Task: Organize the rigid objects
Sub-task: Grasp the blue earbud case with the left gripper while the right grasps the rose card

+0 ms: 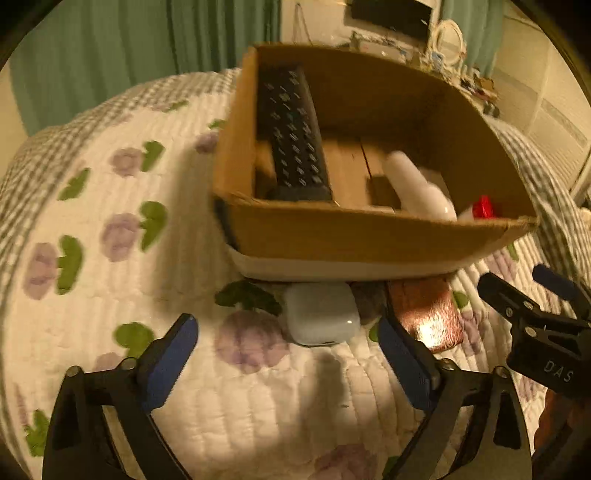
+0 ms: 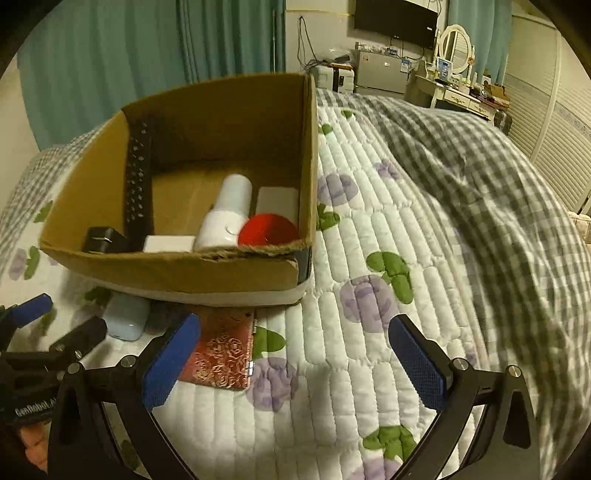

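A cardboard box (image 1: pixel 369 236) (image 2: pixel 177 269) sits on the quilted bed. It holds a black remote (image 1: pixel 291 136) (image 2: pixel 138 177), a white bottle (image 1: pixel 417 184) (image 2: pixel 227 214), a red round thing (image 1: pixel 483 207) (image 2: pixel 267 230), a black charger (image 2: pixel 101 240) and white blocks (image 2: pixel 168 243). In front of the box lie a white earbud case (image 1: pixel 319 314) (image 2: pixel 125 319) and a red patterned flat case (image 1: pixel 428 314) (image 2: pixel 221 354). My left gripper (image 1: pixel 288 354) is open, with the earbud case just ahead between its fingers. My right gripper (image 2: pixel 295 358) is open and empty, its left finger over the red case.
A grey checked blanket (image 2: pixel 480 192) is bunched on the bed's right side. Green curtains (image 2: pixel 110 55), a TV (image 2: pixel 395 18) and a dresser (image 2: pixel 458 92) stand behind the bed. The right gripper shows at the left wrist view's right edge (image 1: pixel 532 314).
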